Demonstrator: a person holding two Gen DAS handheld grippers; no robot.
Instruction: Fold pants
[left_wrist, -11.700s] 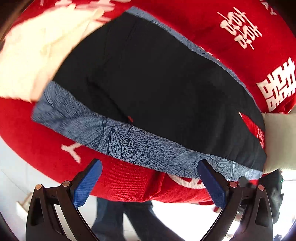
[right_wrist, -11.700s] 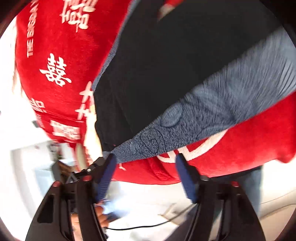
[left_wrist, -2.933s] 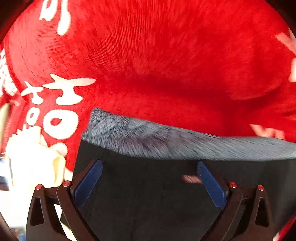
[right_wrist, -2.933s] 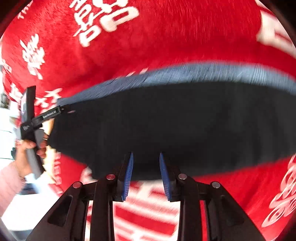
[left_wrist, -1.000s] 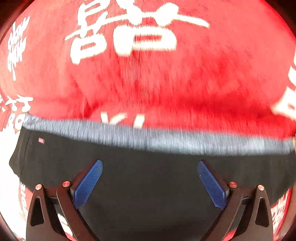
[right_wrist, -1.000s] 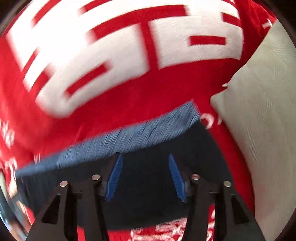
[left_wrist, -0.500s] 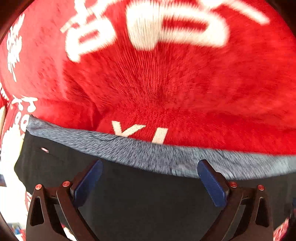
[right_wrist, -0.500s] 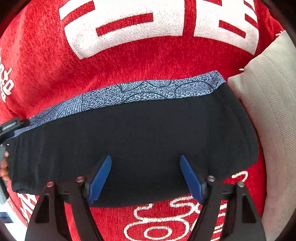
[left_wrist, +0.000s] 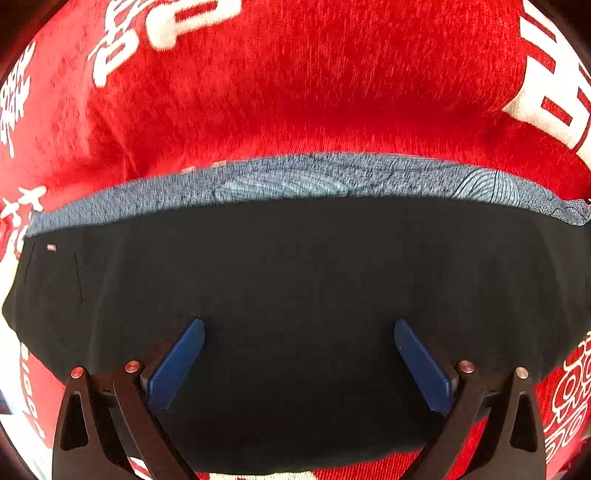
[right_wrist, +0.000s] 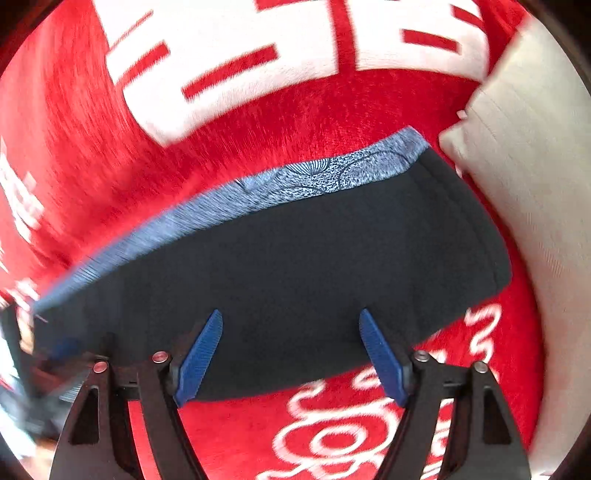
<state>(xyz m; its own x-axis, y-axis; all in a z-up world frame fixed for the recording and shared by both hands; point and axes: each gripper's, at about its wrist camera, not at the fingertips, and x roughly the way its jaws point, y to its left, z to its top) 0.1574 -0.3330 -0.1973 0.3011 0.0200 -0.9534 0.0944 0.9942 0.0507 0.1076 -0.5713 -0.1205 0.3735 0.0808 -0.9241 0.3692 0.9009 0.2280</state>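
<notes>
The pants (left_wrist: 295, 280) are black w/ a blue-grey patterned band (left_wrist: 303, 181) (fan or leaf-like line print) along the far long edge; they lie folded into a flat, long strip on the red cloth (left_wrist: 295, 92), running left to right across both views; the top black layer looks smooth, no big wrinkles; in the left wrist view a tiny pale tag (left_wrist: 51, 247) sits near the strip's left end, just below the band; in the right wrist view the pants (right_wrist: 295, 266) slant, the right end higher in frame, rounded at the corner and showing a stitched hem, just beside a pale cushion (right_wrist: 524, 192); near edge straight, resting flat on the cloth.
</notes>
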